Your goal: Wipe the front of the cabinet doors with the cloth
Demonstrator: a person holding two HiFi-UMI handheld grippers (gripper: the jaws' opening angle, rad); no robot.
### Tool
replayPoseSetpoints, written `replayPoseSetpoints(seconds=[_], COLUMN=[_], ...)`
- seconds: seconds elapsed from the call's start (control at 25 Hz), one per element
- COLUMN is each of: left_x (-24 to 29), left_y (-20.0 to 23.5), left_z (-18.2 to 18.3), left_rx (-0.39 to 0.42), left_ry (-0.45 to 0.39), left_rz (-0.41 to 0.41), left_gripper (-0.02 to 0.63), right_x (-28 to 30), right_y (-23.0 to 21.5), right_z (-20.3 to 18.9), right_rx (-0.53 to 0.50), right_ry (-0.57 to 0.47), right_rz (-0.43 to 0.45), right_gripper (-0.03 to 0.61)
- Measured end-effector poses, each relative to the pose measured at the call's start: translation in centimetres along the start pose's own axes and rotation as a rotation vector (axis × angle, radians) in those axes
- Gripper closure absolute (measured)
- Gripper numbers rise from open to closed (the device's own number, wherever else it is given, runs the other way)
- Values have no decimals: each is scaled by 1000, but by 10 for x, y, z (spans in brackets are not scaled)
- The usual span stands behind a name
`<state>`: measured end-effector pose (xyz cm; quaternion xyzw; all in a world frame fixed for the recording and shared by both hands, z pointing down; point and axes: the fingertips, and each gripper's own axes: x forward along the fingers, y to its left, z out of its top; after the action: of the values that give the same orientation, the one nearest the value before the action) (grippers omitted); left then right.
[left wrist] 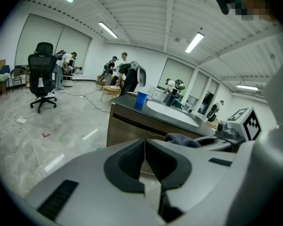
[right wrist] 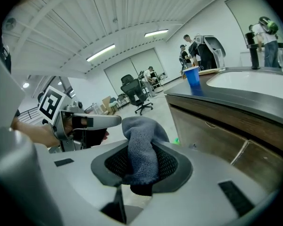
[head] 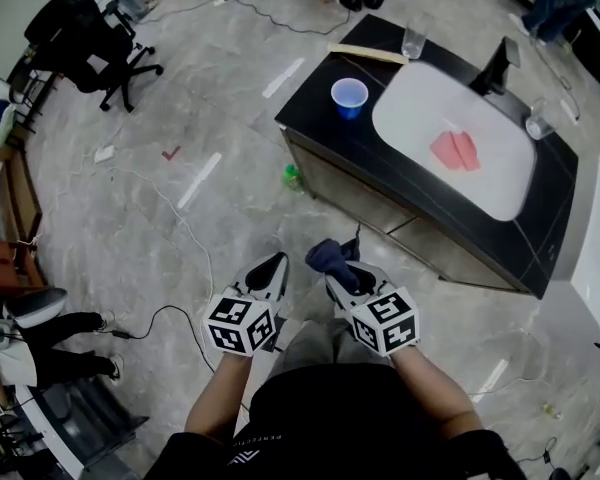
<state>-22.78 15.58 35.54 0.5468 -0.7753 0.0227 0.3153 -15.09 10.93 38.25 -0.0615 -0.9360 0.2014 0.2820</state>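
A wide workshop with a grey marbled floor (head: 180, 118): you stand a few steps back from the cabinet (head: 320, 173), its brown doors (head: 365, 190) facing you under a black desk (head: 320, 118). The desk carries a blue cup (head: 349, 96) and a white sink (head: 410, 118) with a pink item (head: 455, 150) lying in it.

Your right gripper (head: 342, 273) has its jaws clamped on the dark grey cloth (head: 330, 258). In the right gripper view the cloth bunches up out of the jaws and leans toward the doors. It hangs in the air, near the cabinet but apart from it.

Your left gripper (head: 270, 273) hovers just beside the right one. Its jaws are pressed together with nothing between them.

By the look of it, only the pick-up is done. The cloth touches no door, and no wet or streaked patch on the door fronts can be made out. The whole wipe seems to be left: you have to close the gap, press the cloth flat to the first door and work across both fronts.
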Motion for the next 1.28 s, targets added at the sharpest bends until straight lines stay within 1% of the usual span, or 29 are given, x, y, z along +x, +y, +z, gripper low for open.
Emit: replayPoseSetpoints(seconds=[0.12,0.32,0.52,0.64,0.76,0.92,1.08,1.16,1.28], left_x=[15,34,57,69,78,88,105,114,126], left_y=[-2,-2,19,29,49,84,112,122,138], left_z=[2,12,23,31,40,44,45,43,35], left_rx=[20,44,49,71,115,113,117,113,113], left_ry=[19,15,16,27,48,79,93,102,138], left_rz=[-17,-51,-90,-130,-157,-170,-180,-196,-228], left_gripper=[598,598,598,598,598,598,598,598,598], right_x=[3,11,30,44,66,97,125,137,157], right_y=[-8,-21,-32,-42,-46,-43,-50,-55,-60], right_z=[0,-3,0,6,17,29,32,32,33], right_rx=[17,43,53,90,123,137,150,151,161], right_ry=[-2,8,16,11,7,13,31,42,46], right_rz=[-12,-39,-87,-132,-158,-164,-184,-201,-219], right_gripper=[462,462,462,462,462,462,462,462,462])
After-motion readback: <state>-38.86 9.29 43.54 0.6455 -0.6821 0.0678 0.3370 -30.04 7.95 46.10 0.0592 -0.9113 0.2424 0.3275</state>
